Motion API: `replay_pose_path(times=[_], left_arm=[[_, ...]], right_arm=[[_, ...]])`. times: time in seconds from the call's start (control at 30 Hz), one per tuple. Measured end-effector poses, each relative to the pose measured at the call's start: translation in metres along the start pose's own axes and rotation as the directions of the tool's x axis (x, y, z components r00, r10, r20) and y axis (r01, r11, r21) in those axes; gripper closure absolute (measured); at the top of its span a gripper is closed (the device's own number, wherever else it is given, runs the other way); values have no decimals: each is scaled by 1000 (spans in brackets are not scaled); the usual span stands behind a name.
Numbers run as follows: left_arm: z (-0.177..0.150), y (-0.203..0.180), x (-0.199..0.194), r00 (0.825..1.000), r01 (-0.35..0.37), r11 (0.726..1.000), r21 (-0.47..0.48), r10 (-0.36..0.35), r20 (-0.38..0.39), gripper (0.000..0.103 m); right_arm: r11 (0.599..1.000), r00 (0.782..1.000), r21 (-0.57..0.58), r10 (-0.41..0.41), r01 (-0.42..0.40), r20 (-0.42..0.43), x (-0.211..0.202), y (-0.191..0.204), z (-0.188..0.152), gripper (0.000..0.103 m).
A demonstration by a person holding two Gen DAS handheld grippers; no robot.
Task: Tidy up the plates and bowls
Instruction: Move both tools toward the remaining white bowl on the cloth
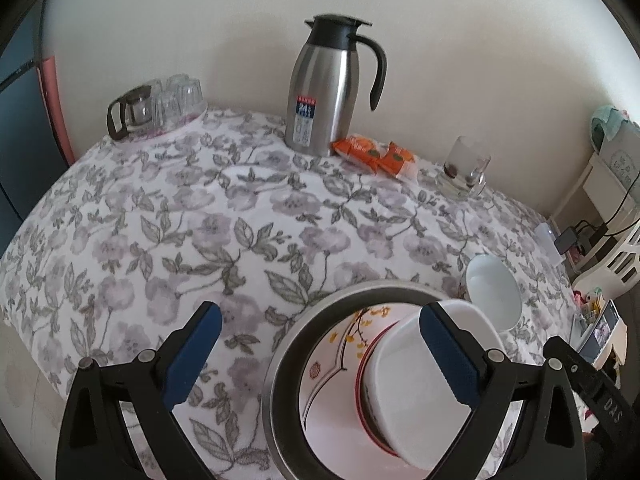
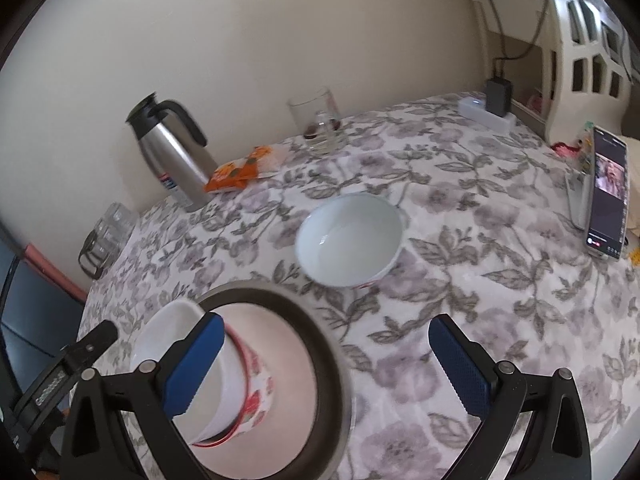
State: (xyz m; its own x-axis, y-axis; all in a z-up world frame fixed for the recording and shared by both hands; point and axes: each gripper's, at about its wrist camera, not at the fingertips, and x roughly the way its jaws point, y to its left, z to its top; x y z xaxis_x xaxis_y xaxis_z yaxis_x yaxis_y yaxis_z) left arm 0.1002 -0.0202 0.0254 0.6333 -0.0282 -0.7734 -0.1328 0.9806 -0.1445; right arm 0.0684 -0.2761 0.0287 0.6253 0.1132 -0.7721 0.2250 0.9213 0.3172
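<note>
While both grippers — left [image 1: 320,354], right [image 2: 326,364] — gape empty, two bowls [image 2: 348,240] show — one plate [image 1: 332,364].

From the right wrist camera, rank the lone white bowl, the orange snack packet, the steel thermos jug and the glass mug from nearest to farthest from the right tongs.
1. White bowl, just ahead of the right tongs, centre.
2. Orange snack packet, farther back, left.
3. Steel thermos jug and glass mug, both by the wall, jug left, mug centre: too close to call.

Bowl [image 2: 349,240] on table [image 2: 500,300], right of tray [image 2: 320,344] w/ tilted bowl [image 2: 192,368].
</note>
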Motion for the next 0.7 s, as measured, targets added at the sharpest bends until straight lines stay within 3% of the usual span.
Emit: replay_pose_path(times=[0.33,0.7], left_arm=[[12,-20,-12,997,41,998,46,-44,71,4],[32,-51,-17,992,125,989,80,-127,26,4]], right_arm=[[997,996,41,-66,64,57,-4,-35,22,0],[976,998,212,-54,44,40,10,-85,29,0]])
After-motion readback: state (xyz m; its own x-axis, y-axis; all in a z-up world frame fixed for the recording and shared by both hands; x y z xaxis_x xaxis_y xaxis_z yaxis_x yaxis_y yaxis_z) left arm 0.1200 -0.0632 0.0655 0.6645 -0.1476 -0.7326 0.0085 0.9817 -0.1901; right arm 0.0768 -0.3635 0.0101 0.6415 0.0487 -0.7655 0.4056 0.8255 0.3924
